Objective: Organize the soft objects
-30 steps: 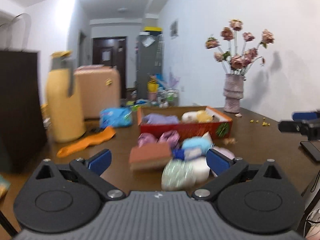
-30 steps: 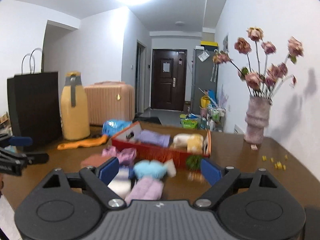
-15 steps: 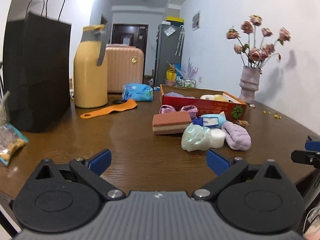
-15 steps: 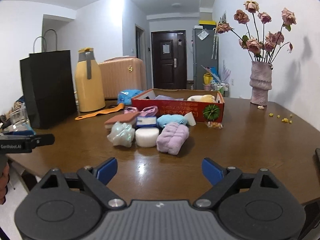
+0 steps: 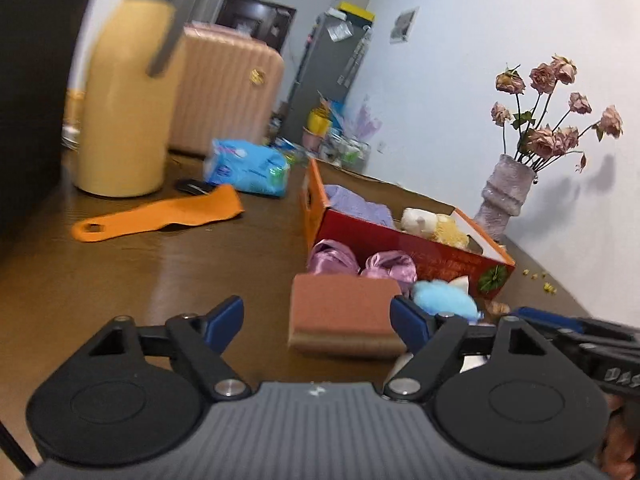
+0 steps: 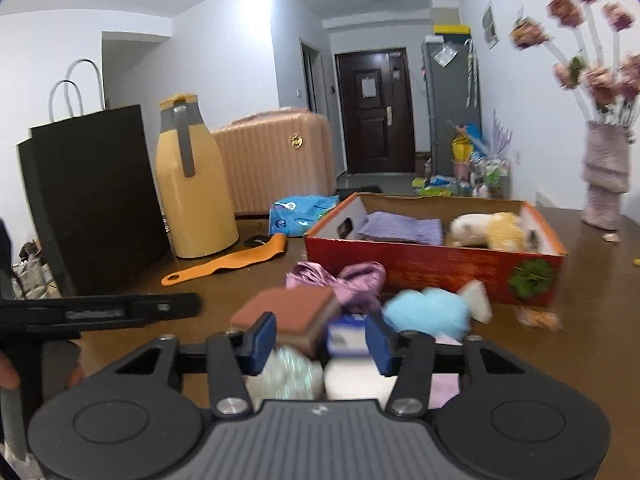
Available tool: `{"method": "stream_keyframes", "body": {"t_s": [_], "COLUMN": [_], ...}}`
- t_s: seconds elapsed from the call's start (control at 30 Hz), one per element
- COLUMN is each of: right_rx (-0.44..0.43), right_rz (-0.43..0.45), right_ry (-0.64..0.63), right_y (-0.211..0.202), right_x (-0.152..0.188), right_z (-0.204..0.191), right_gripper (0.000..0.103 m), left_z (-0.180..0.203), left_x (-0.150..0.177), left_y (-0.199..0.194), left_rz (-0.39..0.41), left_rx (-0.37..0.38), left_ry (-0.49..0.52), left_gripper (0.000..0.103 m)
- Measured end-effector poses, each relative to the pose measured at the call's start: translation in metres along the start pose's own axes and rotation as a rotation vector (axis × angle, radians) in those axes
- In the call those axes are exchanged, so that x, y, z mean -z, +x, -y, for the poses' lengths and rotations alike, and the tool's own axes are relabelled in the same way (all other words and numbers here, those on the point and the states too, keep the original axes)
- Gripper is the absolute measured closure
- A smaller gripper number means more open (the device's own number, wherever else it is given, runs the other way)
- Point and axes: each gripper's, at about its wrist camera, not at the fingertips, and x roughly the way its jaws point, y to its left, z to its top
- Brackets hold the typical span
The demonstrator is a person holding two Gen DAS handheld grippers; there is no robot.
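Soft items are piled in front of a red box (image 5: 420, 250) (image 6: 420, 266) that holds a lilac cloth (image 6: 404, 226) and a white and yellow plush (image 6: 492, 230). My left gripper (image 5: 318, 320) is closing, its pads touching nothing. A brown sponge (image 5: 344, 312) lies ahead in the right half of its gap. My right gripper (image 6: 320, 342) is closing low over the pile. A blue and white packet (image 6: 346, 336) shows in its gap, with the sponge's corner (image 6: 288, 312) by its left pad. No pad visibly presses anything. Pink satin bows (image 6: 348, 280) and a light blue fluffy piece (image 6: 428, 312) lie beyond.
On the brown table (image 5: 180, 264) stand a yellow flask (image 5: 120, 112), a black paper bag (image 6: 92, 200) and a vase of dried roses (image 5: 504, 200). An orange strap (image 5: 160, 216) and a blue wipes pack (image 5: 248, 168) lie left of the box. A pink suitcase (image 6: 276, 156) stands beyond.
Both grippers have moved forward and down onto the pile, which now sits right at their fingertips. Both pairs of jaws have narrowed, the right far more. The left view has tilted.
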Motion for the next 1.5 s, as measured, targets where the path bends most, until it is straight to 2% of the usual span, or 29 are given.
{"method": "stream_keyframes", "body": {"t_s": [0.07, 0.2, 0.3, 0.33, 0.37, 0.4, 0.43, 0.5, 0.7, 0.83, 0.93, 1.03, 1.2, 1.5], "right_rx": [-0.011, 0.006, 0.002, 0.0, -0.005, 0.0, 0.001, 0.004, -0.019, -0.034, -0.03, -0.014, 0.024, 0.047], "right_rz": [-0.03, -0.103, -0.138, -0.142, -0.139, -0.13, -0.126, -0.125, -0.051, 0.002, 0.026, 0.024, 0.022, -0.088], "right_ry": [0.034, 0.055, 0.068, 0.068, 0.072, 0.069, 0.061, 0.068, 0.052, 0.059, 0.055, 0.074, 0.096, 0.165], "right_y": [0.032, 0.081, 0.101, 0.105, 0.107, 0.107, 0.107, 0.105, 0.063, 0.014, -0.025, -0.058, -0.091, -0.089], "right_x": [-0.007, -0.009, -0.005, -0.003, -0.001, 0.0, 0.0, 0.0, -0.012, -0.01, 0.003, 0.021, 0.045, 0.091], "right_z": [0.001, 0.0, 0.0, 0.0, 0.0, -0.001, -0.002, -0.002, -0.008, -0.011, -0.012, -0.008, 0.004, 0.03], "right_gripper": [0.064, 0.067, 0.068, 0.068, 0.068, 0.069, 0.071, 0.084, 0.087, 0.087, 0.087, 0.087, 0.087, 0.084], "left_z": [-0.012, -0.03, -0.041, -0.045, -0.05, -0.052, -0.052, -0.051, -0.027, 0.001, 0.023, 0.043, 0.068, 0.075], "left_x": [-0.008, -0.01, -0.006, -0.005, -0.003, -0.002, -0.003, -0.003, -0.007, 0.0, 0.016, 0.037, 0.061, 0.106], "left_y": [0.03, 0.067, 0.08, 0.083, 0.086, 0.087, 0.086, 0.081, 0.03, -0.016, -0.045, -0.065, -0.077, -0.054], "left_rz": [-0.05, -0.137, -0.179, -0.196, -0.219, -0.214, -0.213, -0.198, -0.114, -0.059, -0.045, -0.065, -0.106, -0.249], "left_rx": [0.013, 0.052, 0.112, 0.137, 0.171, 0.175, 0.169, 0.145, 0.152, 0.16, 0.166, 0.172, 0.184, 0.152], "left_ry": [-0.04, -0.123, -0.175, -0.199, -0.237, -0.253, -0.252, -0.246, -0.23, -0.192, -0.171, -0.168, -0.141, -0.145], "left_gripper": [0.031, 0.041, 0.044, 0.053, 0.057, 0.058, 0.058, 0.059, 0.062, 0.062, 0.062, 0.063, 0.063, 0.063]}}
